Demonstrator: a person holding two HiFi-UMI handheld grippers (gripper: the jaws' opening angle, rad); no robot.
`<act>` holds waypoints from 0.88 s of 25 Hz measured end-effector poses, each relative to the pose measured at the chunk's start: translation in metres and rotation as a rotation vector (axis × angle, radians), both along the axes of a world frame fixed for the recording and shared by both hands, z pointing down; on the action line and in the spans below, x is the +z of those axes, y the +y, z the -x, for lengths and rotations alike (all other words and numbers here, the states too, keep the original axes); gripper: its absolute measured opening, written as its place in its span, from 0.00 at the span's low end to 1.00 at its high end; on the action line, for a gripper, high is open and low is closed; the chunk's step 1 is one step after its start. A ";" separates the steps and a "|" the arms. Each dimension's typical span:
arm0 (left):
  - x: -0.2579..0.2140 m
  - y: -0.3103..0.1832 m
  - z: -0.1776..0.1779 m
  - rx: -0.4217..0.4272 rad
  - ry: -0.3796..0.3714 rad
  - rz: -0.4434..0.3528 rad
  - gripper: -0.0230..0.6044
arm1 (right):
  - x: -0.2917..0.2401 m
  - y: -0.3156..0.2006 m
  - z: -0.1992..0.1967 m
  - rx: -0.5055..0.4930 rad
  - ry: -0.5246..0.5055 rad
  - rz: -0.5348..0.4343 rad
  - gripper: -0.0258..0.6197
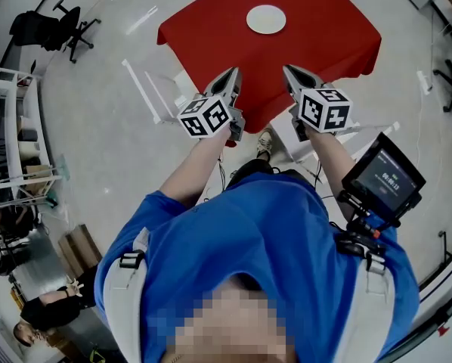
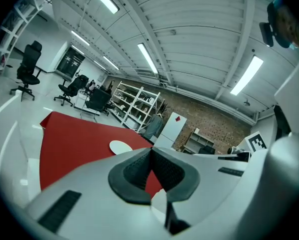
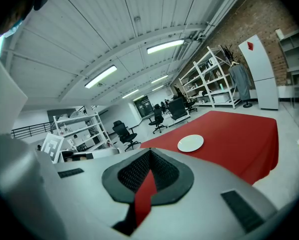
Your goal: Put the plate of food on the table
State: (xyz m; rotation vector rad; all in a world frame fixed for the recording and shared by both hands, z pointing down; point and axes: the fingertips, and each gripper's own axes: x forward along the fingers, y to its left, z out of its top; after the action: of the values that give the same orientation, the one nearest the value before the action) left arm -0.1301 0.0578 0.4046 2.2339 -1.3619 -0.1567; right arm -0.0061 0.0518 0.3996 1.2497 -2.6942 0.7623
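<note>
Left tongs [image 1: 233,71] and right tongs [image 1: 286,69] are both closed tip to tip. Ahead of them, a round white plate [image 1: 266,19] lies on the red-clothed tabletop [image 1: 328,29].

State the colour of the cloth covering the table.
The cloth is plain red, clearest in the head view.

A pale glossy floor [image 1: 97,104] spreads round a red-draped tabletop [image 1: 211,29] at the far side, with a black office chair [image 1: 67,25] at far left, white shelving racks [image 2: 134,101] near a brick wall [image 2: 209,121], and long strip lights [image 2: 147,58] on the ribbed white ceiling [image 2: 189,44].
</note>
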 end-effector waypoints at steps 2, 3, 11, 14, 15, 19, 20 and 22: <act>-0.003 0.023 -0.008 0.001 0.002 -0.011 0.05 | -0.003 0.023 -0.007 -0.004 0.002 -0.013 0.04; -0.004 0.029 -0.009 0.001 0.003 -0.015 0.05 | -0.004 0.029 -0.008 -0.007 0.002 -0.019 0.04; -0.004 0.035 0.004 -0.018 0.011 -0.027 0.05 | -0.008 0.032 0.001 -0.021 0.002 -0.037 0.04; -0.004 0.042 0.006 -0.023 0.011 -0.031 0.05 | -0.008 0.038 0.000 -0.020 0.001 -0.036 0.04; -0.004 0.043 0.007 -0.024 0.011 -0.033 0.05 | -0.007 0.039 0.000 -0.019 0.001 -0.036 0.04; -0.004 0.044 0.007 -0.026 0.007 -0.040 0.05 | -0.006 0.042 0.001 -0.020 0.002 -0.040 0.04; -0.005 0.045 0.007 -0.027 0.006 -0.040 0.05 | -0.006 0.042 0.001 -0.021 0.002 -0.040 0.04; -0.004 0.044 0.008 -0.030 0.004 -0.039 0.05 | -0.005 0.041 0.002 -0.023 0.004 -0.040 0.04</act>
State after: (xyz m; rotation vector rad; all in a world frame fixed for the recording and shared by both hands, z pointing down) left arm -0.1383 0.1019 0.4011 2.2449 -1.4015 -0.2000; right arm -0.0079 0.0927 0.3945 1.2246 -2.7288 0.7055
